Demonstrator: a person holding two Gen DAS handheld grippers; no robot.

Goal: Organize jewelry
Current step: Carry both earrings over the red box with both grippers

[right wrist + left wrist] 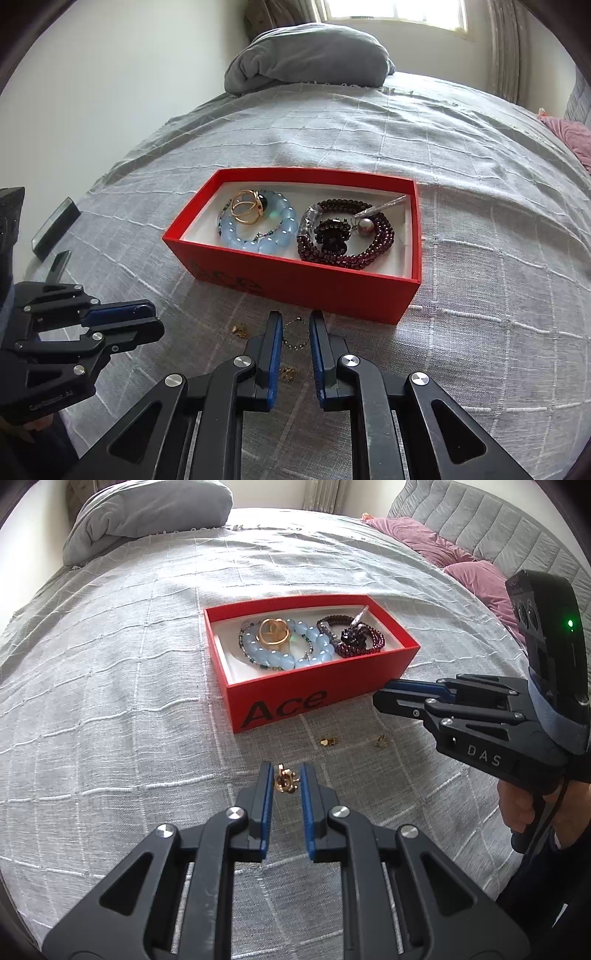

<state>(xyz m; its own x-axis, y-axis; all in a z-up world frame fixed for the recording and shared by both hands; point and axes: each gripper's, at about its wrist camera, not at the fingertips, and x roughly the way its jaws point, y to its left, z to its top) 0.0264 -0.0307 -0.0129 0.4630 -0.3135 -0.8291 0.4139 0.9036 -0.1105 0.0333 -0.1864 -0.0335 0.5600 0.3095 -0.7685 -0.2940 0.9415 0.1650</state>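
Note:
A red open box (288, 701) (295, 288) marked "Ace" lies on the grey bedspread. It holds a blue bead bracelet (284, 657), a gold ring (273, 631) and a dark red bead bracelet (354, 254). In the left wrist view my left gripper (286, 775) is shut on a small gold ornament (284, 782), just in front of the box. My right gripper (295, 323) is shut on a small beaded hoop (294, 347) near the box's front wall. Each gripper shows in the other's view: the right gripper (382, 696) from the side, and the left gripper (155, 321) at the lower left.
Two small gold pieces (328, 741) (380, 741) lie loose on the bedspread between the grippers. A grey pillow (310, 55) sits at the far end and pink cushions (443, 550) at the right. A dark flat object (55, 229) lies at the bed's left edge.

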